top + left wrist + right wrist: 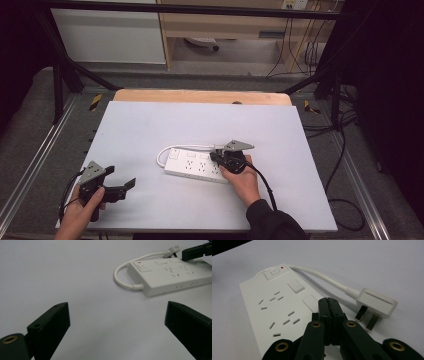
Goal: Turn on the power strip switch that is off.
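High view: power strip [196,166] lies mid-worktop [150,125]; right claw [216,156] over it.
Left claw view: left claw [117,322] spread, well apart.
Right claw view: right claw [328,303] pressed together, empty, above a rocker switch [310,302]; it should press squarely, beside the plug [377,303].

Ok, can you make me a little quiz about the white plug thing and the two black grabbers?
1. True or false: the right gripper has its jaws pressed together.
2. Where does the plug lie? A) pushed into a socket B) loose on the white table, beside the power strip C) in the left gripper
3. What colour is the small mark beside the power strip's switch?

Key: 1 true; 2 B; 3 red.
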{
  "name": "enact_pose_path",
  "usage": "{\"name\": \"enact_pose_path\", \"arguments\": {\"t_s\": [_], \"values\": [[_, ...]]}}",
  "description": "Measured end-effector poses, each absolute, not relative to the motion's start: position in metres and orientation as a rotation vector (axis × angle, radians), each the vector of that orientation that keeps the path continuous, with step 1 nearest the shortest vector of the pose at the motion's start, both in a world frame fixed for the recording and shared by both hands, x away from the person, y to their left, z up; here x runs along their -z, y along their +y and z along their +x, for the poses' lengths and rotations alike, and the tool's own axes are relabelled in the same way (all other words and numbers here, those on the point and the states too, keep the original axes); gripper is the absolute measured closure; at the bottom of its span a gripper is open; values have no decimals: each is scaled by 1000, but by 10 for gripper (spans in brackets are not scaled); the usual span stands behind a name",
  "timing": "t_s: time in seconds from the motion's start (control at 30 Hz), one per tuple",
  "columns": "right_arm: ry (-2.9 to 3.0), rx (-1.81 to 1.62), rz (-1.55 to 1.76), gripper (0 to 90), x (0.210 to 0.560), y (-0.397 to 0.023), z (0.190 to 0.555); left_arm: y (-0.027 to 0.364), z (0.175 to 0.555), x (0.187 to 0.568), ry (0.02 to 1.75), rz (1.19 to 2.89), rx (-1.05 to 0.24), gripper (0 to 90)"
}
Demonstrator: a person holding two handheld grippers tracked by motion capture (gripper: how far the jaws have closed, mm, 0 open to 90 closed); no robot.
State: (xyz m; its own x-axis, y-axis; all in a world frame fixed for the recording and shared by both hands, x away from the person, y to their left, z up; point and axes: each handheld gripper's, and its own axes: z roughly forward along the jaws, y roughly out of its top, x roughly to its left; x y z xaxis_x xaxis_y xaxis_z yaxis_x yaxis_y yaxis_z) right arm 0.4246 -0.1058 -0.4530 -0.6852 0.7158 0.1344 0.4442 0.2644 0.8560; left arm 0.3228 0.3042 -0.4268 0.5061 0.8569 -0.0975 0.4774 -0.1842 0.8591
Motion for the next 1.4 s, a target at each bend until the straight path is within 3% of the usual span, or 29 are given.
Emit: {"name": "enact_pose_path", "arguments": {"t_s": [0.67,1.4], "values": [[2249,-1392,1080,868,449,-107,424,304,323,427,1110,1835,-516,63],[2222,-1380,1087,654,440,-110,422,304,323,427,1117,1832,-514,63]]}}
